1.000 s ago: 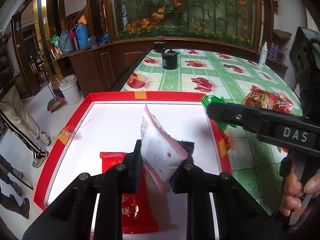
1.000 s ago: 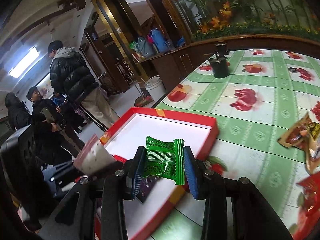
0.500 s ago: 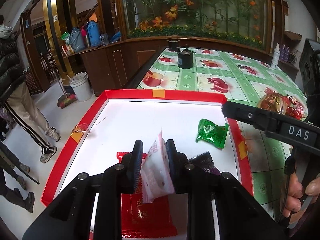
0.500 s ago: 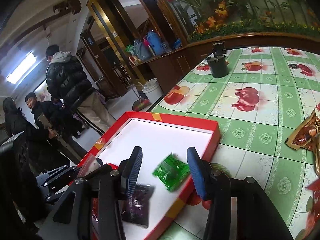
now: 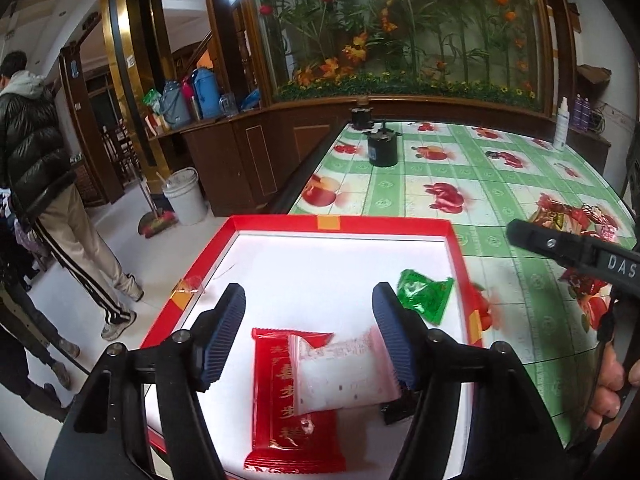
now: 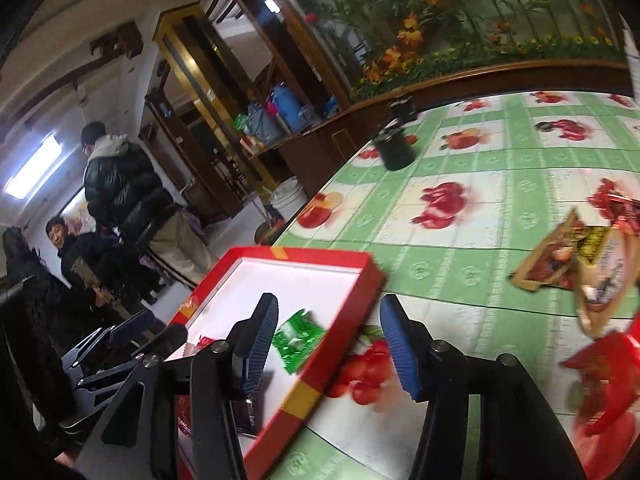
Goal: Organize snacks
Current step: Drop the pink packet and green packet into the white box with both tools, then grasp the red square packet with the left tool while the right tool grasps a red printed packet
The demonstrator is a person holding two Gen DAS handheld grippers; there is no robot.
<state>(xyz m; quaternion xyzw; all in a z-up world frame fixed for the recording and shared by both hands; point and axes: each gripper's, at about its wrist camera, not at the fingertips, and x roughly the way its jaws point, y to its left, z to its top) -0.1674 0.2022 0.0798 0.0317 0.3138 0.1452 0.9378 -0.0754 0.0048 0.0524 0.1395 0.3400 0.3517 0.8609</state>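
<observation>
Here the left gripper (image 5: 308,336) tilts down over the red-rimmed tray (image 5: 340,223), its ribbed blue pads having just spread apart, released; the white packet (image 5: 344,376) lies loose below them, crinkled and flat, overlapping the glossy red packet (image 5: 288,412) at 6 o'clock in the tray. A dark wrapper (image 5: 396,408) peeks from under the packet's 4 o'clock corner. The right gripper (image 6: 328,344), likewise angled down with jaws just widened and empty, straddles the tray's right wall; the shiny green packet (image 6: 298,336) rests inside near that wall. Farther, at 3 o'clock, crumpled foil snacks (image 6: 576,264) lie on the glossy fruit-printed tablecloth (image 6: 480,208). A black canister (image 5: 382,150) stands at 12 o'clock.
</observation>
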